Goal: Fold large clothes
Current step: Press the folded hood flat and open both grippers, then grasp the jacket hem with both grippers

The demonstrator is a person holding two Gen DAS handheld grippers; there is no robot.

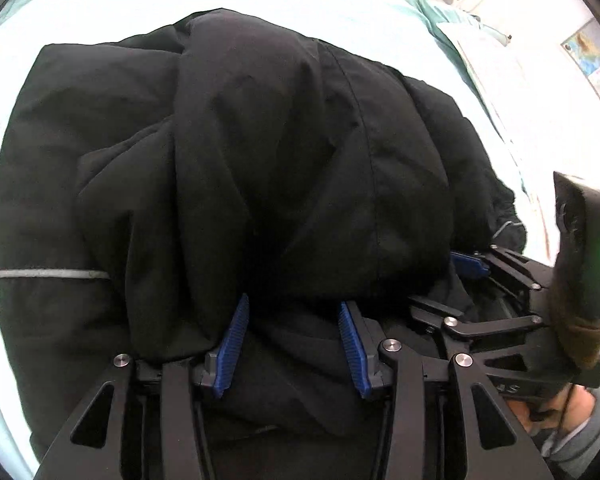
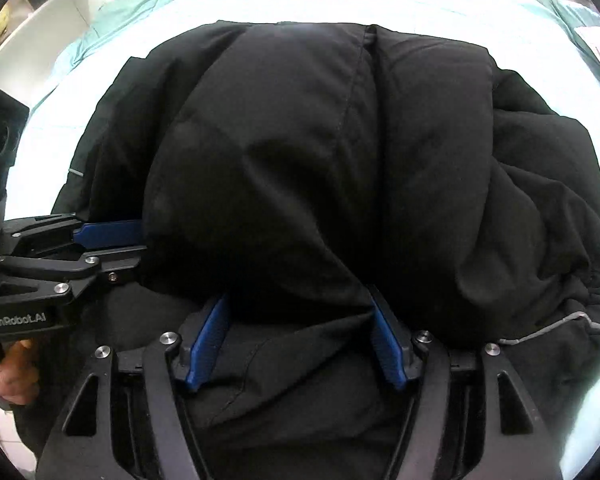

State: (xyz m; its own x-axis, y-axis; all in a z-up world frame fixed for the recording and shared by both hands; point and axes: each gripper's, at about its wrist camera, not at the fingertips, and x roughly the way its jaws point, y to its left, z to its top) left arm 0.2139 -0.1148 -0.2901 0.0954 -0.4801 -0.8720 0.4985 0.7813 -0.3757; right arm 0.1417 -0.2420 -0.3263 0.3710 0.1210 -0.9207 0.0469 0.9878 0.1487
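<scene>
Folded black jacket, long axis left-right across bed.

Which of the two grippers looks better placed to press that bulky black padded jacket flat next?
Roughly even, slightly the left gripper: the black padded jacket bulges highest ahead of its open blue fingers. The right gripper, also open, sits beside it at the near edge, facing a lower fold.

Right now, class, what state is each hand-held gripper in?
Left hand-held gripper: open, fingers spread around a fold of the black jacket.
Right hand-held gripper: open, the same way.
</scene>
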